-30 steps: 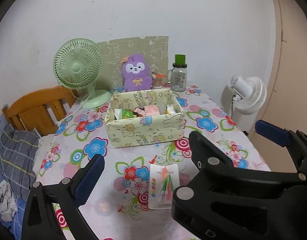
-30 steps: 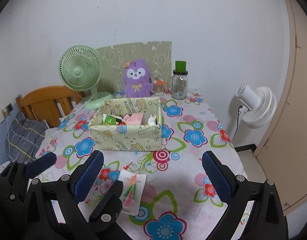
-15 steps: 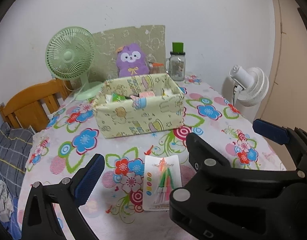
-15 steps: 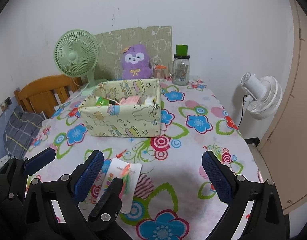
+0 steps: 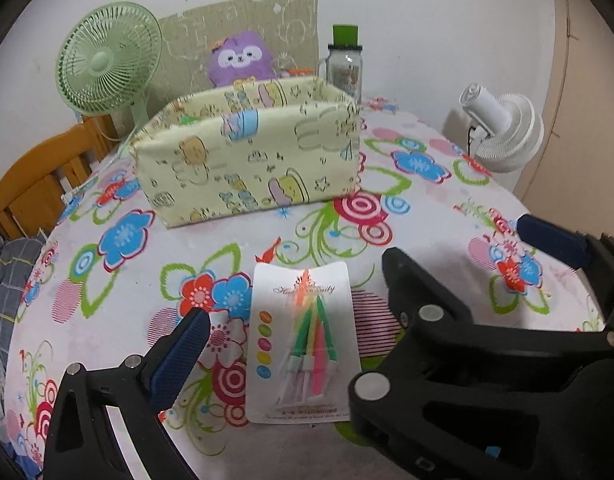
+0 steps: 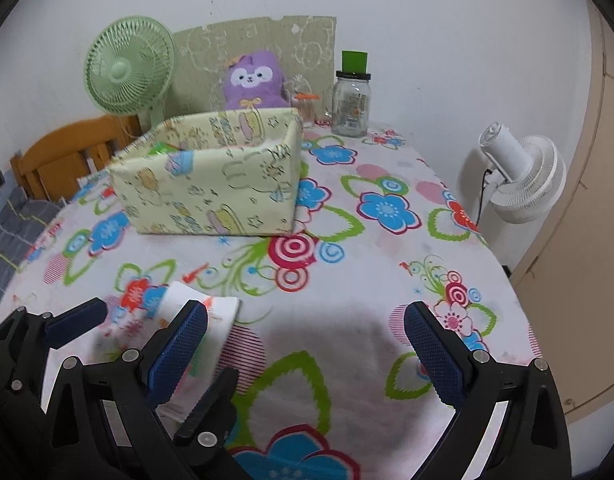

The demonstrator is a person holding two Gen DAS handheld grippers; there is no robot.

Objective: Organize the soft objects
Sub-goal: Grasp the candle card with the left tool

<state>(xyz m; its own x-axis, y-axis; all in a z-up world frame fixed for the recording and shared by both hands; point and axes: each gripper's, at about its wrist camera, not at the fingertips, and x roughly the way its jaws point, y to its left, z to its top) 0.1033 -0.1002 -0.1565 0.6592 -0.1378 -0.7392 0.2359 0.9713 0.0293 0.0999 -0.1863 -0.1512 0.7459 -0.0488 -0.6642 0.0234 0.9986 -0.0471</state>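
A white card of coloured hair clips (image 5: 305, 344) lies flat on the flowered tablecloth (image 5: 419, 184), between my left gripper's fingers. The left gripper (image 5: 291, 344) is open and low over the card. The card shows partly in the right wrist view (image 6: 211, 312), behind the left finger. My right gripper (image 6: 307, 352) is open and empty, to the right of the card. A pale yellow fabric box (image 5: 247, 160) stands beyond, its contents mostly hidden by its wall. A purple plush toy (image 6: 253, 80) sits behind the box (image 6: 211, 184).
A green desk fan (image 5: 107, 60) stands at the back left. A glass jar with a green lid (image 6: 351, 100) stands at the back. A wooden chair (image 5: 39, 176) is to the left. A white floor fan (image 6: 519, 176) stands beyond the table's right edge.
Both grippers have moved forward and down toward the table. The card now lies between the left fingers, and the box looks closer and is seen from lower.
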